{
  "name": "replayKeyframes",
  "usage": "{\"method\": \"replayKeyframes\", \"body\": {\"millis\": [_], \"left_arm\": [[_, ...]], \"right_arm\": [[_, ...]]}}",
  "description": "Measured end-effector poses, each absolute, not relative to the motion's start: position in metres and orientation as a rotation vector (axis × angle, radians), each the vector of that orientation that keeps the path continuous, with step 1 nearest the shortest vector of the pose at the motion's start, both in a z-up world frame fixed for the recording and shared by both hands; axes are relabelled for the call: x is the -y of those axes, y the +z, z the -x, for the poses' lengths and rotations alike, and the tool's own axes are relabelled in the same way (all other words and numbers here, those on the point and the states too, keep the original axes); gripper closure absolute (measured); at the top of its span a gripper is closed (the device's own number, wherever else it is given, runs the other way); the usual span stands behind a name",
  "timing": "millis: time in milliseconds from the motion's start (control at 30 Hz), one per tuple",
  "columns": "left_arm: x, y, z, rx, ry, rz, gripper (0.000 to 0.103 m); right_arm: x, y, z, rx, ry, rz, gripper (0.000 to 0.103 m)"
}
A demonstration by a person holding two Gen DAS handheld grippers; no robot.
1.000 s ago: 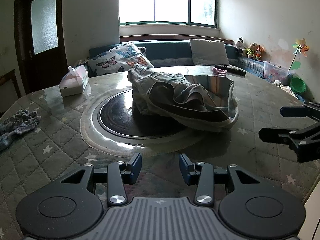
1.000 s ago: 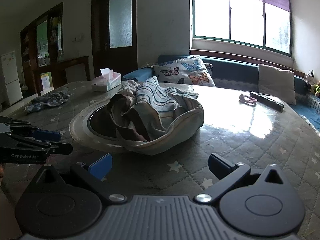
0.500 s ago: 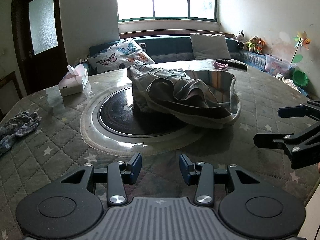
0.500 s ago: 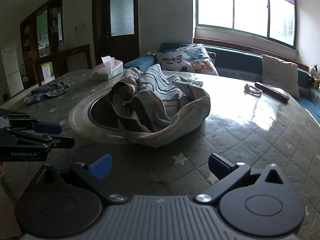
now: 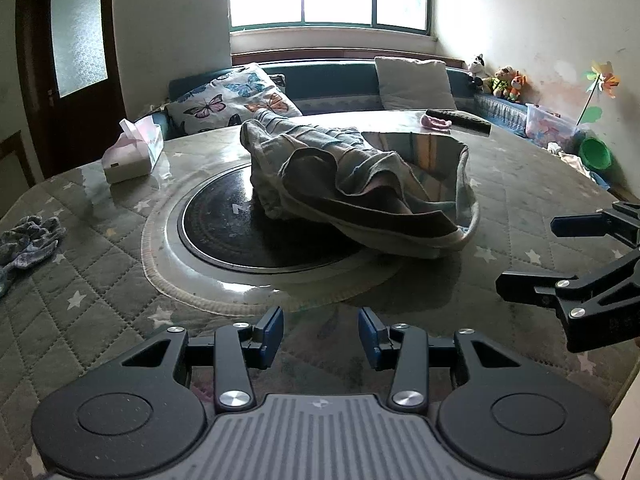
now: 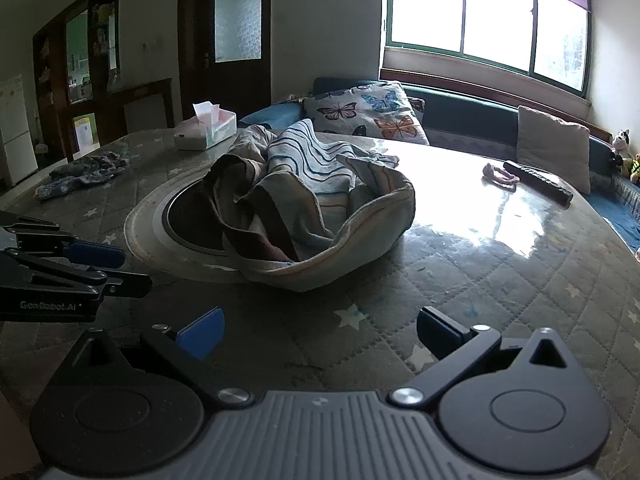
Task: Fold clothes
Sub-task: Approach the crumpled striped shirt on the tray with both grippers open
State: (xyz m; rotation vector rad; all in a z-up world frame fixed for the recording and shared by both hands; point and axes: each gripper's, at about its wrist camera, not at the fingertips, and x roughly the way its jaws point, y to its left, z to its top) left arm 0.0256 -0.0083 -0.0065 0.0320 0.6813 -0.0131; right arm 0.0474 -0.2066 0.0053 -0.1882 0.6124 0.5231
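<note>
A crumpled striped garment (image 5: 360, 184) in grey, blue and brown lies in a heap on the round table, partly over the black inset disc (image 5: 224, 232). It also shows in the right wrist view (image 6: 308, 204). My left gripper (image 5: 321, 338) is open and empty, low over the table's near edge, short of the heap. My right gripper (image 6: 320, 330) is open wide and empty, also short of the heap. The right gripper shows at the right edge of the left wrist view (image 5: 560, 256). The left gripper shows at the left edge of the right wrist view (image 6: 116, 268).
A tissue box (image 5: 134, 152) stands at the back left. A small blue cloth (image 5: 28, 240) lies at the table's left edge. A remote (image 6: 538, 182) and a pink item (image 6: 500, 176) lie at the far right. Cushions and a bench sit behind the table.
Both grippers have risen and tilted down slightly toward the table, so the heap sits lower in both views. The garment has not moved. The jaws stay open.
</note>
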Motion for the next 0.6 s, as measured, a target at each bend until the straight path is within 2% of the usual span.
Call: {"method": "replayKeyframes", "body": {"millis": [600], "left_arm": [[0.009, -0.009, -0.041, -0.706, -0.01, -0.035, 0.059]], "right_arm": [[0.199, 0.004, -0.058, -0.627, 0.525, 0.191, 0.0]]}}
